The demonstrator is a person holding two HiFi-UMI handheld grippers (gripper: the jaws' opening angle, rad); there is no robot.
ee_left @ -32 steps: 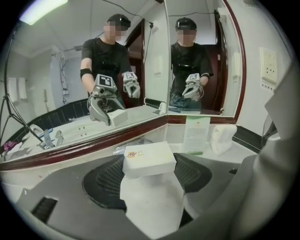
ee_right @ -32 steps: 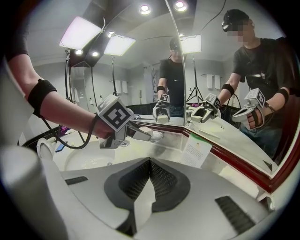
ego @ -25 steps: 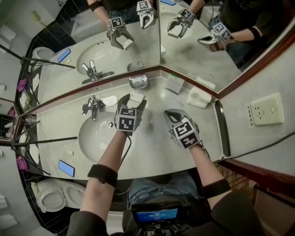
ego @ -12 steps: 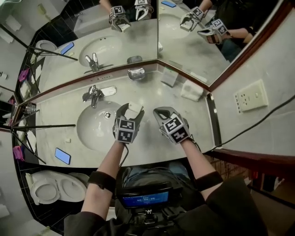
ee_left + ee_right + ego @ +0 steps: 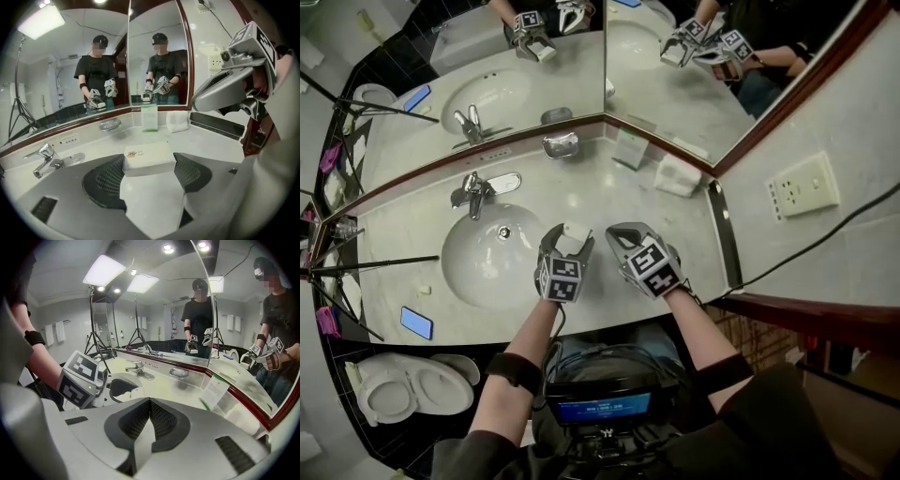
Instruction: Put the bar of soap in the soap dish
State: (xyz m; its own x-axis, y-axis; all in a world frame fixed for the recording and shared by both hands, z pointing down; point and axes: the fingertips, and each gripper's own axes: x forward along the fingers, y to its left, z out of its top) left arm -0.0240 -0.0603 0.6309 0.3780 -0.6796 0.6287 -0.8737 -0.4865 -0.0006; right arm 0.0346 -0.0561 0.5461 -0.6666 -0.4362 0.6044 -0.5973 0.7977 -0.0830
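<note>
A white boxed bar of soap (image 5: 577, 231) sits between the jaws of my left gripper (image 5: 572, 234), which is shut on it above the counter just right of the sink. In the left gripper view the soap box (image 5: 149, 158) is pressed on both sides by the dark pads (image 5: 107, 180). The metal soap dish (image 5: 560, 145) stands at the back of the counter by the mirror corner, well beyond the soap, and also shows as the soap dish (image 5: 109, 124). My right gripper (image 5: 617, 232) hovers close beside the left one, shut with nothing in it (image 5: 149, 405).
A chrome faucet (image 5: 472, 192) stands behind the round sink basin (image 5: 487, 253). A green-edged card (image 5: 630, 150) and a folded white towel (image 5: 678, 175) rest at the back right. A blue phone (image 5: 416, 322) lies at the counter's front left. Mirrors line the back.
My left gripper has drawn back with the soap toward the counter's front edge, farther from the dish. The right gripper has shifted closer to the left one.
</note>
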